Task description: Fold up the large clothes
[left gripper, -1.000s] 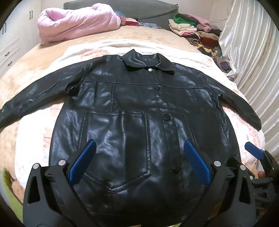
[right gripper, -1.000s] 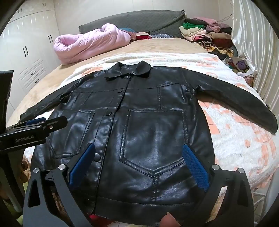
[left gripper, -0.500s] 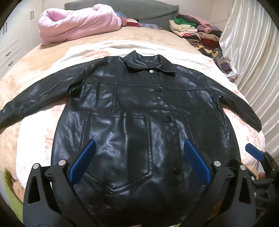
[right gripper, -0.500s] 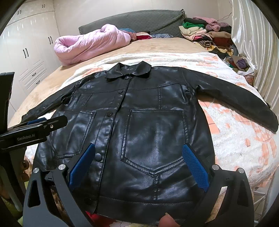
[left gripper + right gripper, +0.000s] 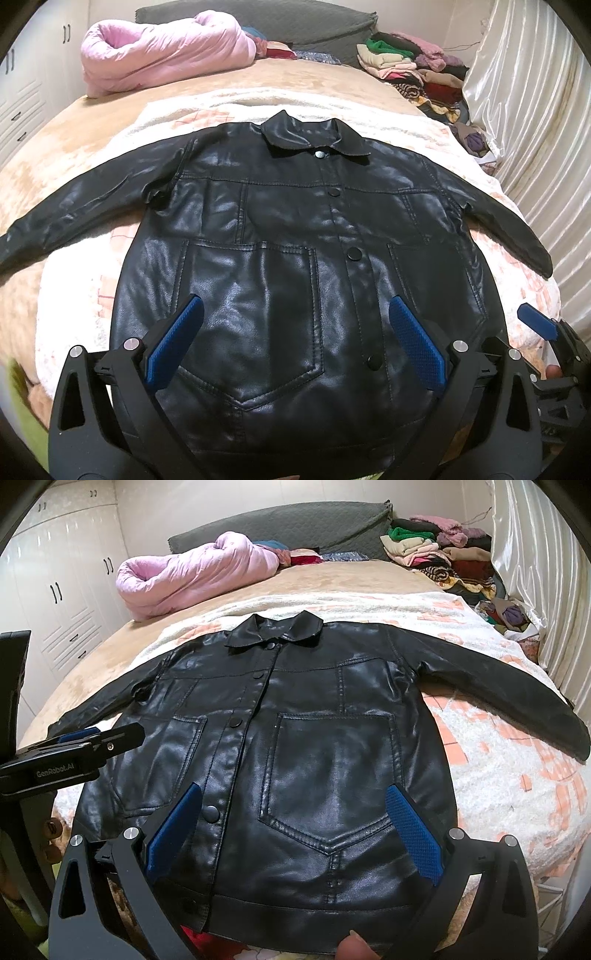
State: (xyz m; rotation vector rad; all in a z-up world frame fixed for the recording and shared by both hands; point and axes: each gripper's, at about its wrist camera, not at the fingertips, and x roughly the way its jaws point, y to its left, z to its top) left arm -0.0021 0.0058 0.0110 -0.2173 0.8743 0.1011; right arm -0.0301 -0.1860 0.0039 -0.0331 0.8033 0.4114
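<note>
**Both grippers ease back over the jacket hem**

Since a second ago both views have drawn back slightly. The left gripper (image 5: pixel 291 339) and right gripper (image 5: pixel 291 823) hover with fingers spread wide, holding nothing. The black leather jacket (image 5: pixel 295 266) lies flat, buttoned, sleeves spread, on the white blanket (image 5: pixel 498 775). Beyond lies a pink quilt (image 5: pixel 162 51).
</note>
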